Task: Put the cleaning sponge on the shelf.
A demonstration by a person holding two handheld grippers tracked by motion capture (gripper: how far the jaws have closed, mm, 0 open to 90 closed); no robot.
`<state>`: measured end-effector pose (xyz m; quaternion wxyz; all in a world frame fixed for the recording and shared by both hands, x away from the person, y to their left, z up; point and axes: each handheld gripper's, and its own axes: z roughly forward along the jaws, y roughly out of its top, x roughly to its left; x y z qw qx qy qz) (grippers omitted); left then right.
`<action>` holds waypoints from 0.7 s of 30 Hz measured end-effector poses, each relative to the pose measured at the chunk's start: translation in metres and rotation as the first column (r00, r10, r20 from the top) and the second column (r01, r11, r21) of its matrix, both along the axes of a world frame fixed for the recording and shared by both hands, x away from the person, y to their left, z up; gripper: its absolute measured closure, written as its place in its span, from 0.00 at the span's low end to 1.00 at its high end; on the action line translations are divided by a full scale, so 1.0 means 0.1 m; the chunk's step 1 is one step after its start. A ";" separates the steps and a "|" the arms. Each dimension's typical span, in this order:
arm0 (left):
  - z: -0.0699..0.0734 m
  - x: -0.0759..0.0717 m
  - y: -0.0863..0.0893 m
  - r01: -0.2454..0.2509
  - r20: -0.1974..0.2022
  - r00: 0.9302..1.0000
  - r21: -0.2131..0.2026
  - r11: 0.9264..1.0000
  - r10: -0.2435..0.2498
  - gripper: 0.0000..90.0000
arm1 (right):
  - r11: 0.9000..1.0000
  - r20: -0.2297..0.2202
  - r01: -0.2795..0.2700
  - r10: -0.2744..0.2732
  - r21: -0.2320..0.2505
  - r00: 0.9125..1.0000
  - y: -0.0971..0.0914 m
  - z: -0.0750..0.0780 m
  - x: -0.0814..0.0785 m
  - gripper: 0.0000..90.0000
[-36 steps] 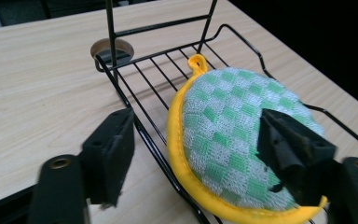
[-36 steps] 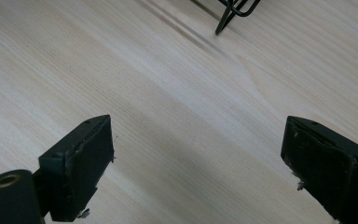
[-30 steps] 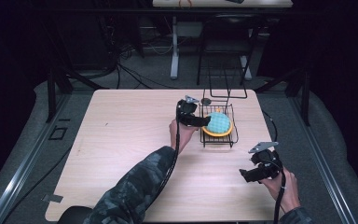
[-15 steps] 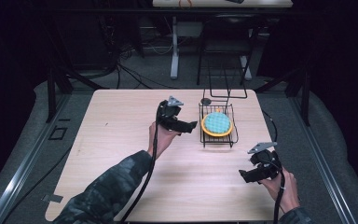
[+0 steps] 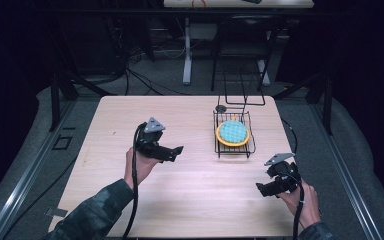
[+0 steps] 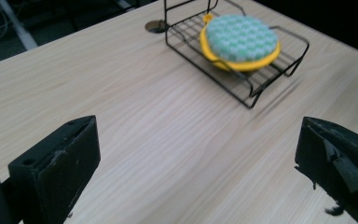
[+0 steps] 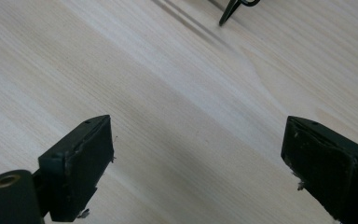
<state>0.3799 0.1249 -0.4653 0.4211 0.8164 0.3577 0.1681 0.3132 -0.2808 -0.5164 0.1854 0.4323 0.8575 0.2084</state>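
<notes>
A black wire rack (image 5: pixel 217 146) stands at the table's far right and holds a yellow dish (image 5: pixel 221 139) topped by a green-and-white patterned pad (image 5: pixel 232 131). My left gripper (image 5: pixel 176 153) hovers over the middle of the table, left of the rack and pointing toward it. Its jaws have just been opening and stand wide apart with nothing between them. In the left gripper view the rack (image 6: pixel 261 88), the dish (image 6: pixel 242 66) and the pad (image 6: pixel 240 38) lie ahead of that gripper (image 6: pixel 196 154). My right gripper (image 5: pixel 261 189) rests open near the front right, its jaws (image 7: pixel 196 172) over bare wood.
A small dark round disc (image 5: pixel 221 108) lies on the table (image 5: pixel 195 200) just behind the rack, also seen as a disc (image 6: pixel 154 25) in the left gripper view. A rack foot (image 7: pixel 228 11) shows ahead of the right gripper. Dark floor surrounds the table.
My left gripper has drawn back leftward from the rack to the table's middle, its jaws parting. The dish and pad stay on the rack. The right gripper has not moved.
</notes>
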 end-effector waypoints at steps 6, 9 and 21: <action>-0.18 -0.20 0.25 -0.019 -0.042 0.999 0.048 0.999 0.021 0.00 | 1.000 0.001 0.000 0.000 -0.008 1.000 0.00 -0.01 0.00 0.09; -0.26 -0.28 0.37 -0.033 -0.063 0.997 0.067 0.997 0.037 0.00 | 1.000 0.002 -0.001 0.002 -0.014 1.000 0.00 -0.02 0.00 0.09; -0.54 -0.48 0.73 -0.085 -0.128 0.987 0.126 0.988 0.102 0.00 | 0.999 -0.007 -0.006 0.006 -0.034 1.000 0.02 -0.04 0.00 0.09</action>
